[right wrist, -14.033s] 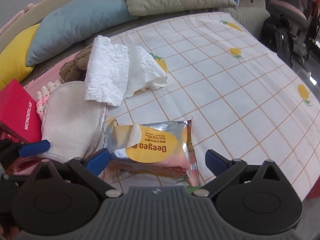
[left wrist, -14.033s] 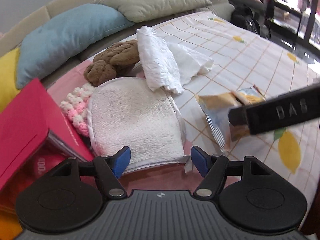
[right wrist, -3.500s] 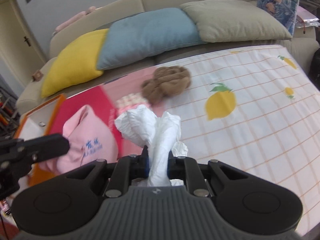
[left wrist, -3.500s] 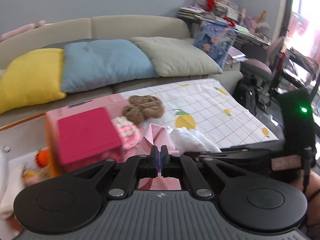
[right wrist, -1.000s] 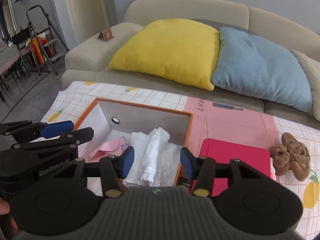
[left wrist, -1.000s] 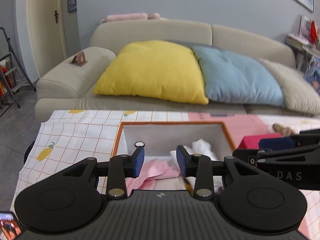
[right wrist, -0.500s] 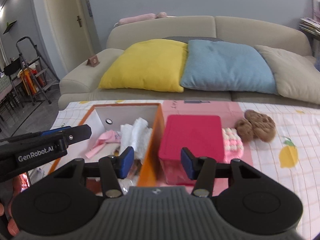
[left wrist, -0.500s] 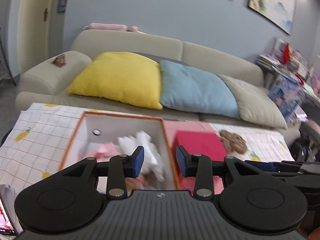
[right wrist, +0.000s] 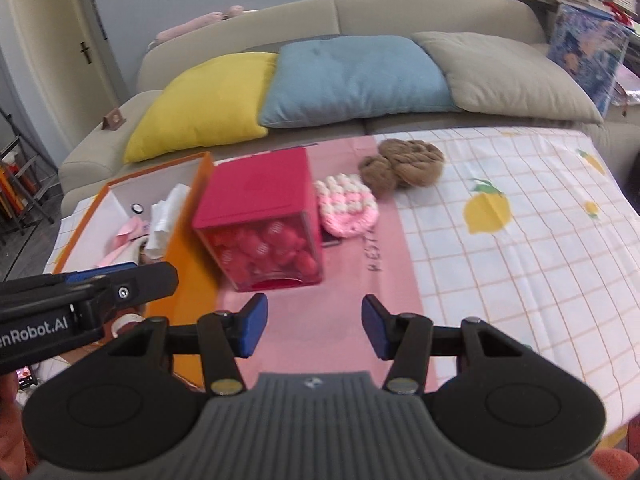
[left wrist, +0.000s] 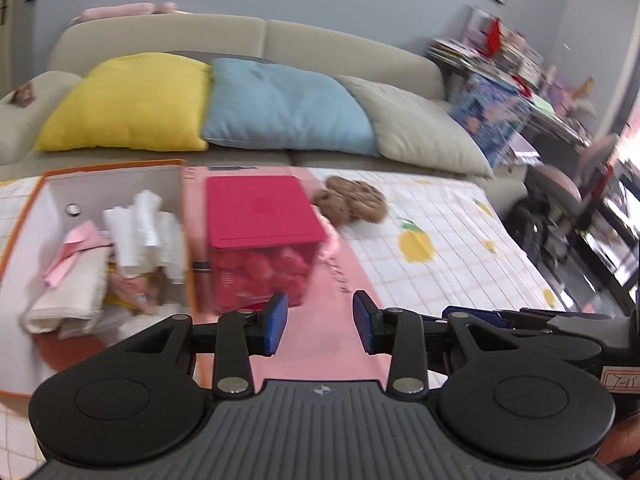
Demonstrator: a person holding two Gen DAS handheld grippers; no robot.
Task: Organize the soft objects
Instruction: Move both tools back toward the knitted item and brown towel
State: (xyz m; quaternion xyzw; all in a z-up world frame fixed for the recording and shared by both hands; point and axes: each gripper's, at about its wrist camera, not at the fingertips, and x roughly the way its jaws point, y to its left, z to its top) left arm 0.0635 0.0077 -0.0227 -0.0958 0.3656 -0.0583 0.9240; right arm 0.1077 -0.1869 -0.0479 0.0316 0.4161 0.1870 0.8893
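Brown knitted item (right wrist: 404, 164) and pink-white crocheted item (right wrist: 347, 205) are lying on the surface (right wrist: 500, 240) ahead of the right gripper (right wrist: 314, 329), beside the red box (right wrist: 260, 216). Both the right and left gripper (left wrist: 319, 323) are holding jaws spread, empty. Orange box (left wrist: 100, 240) is sitting ahead-left, holding white cloth (left wrist: 144, 236).

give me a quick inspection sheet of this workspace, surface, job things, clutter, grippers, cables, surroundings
surface: lemon-print cloth with a pink mat over the table.
job's things: orange box holds a white cloth, a pink cloth and a folded towel; pink knit and brown knit lie on the mat, outside the box.
clutter: red box, lid on, beside the orange box.
grippers: left gripper and right gripper both open, nothing between the fingers.
cables: nothing seen.
surroundings: sofa with yellow, blue and beige pillows; shelves with books at right.
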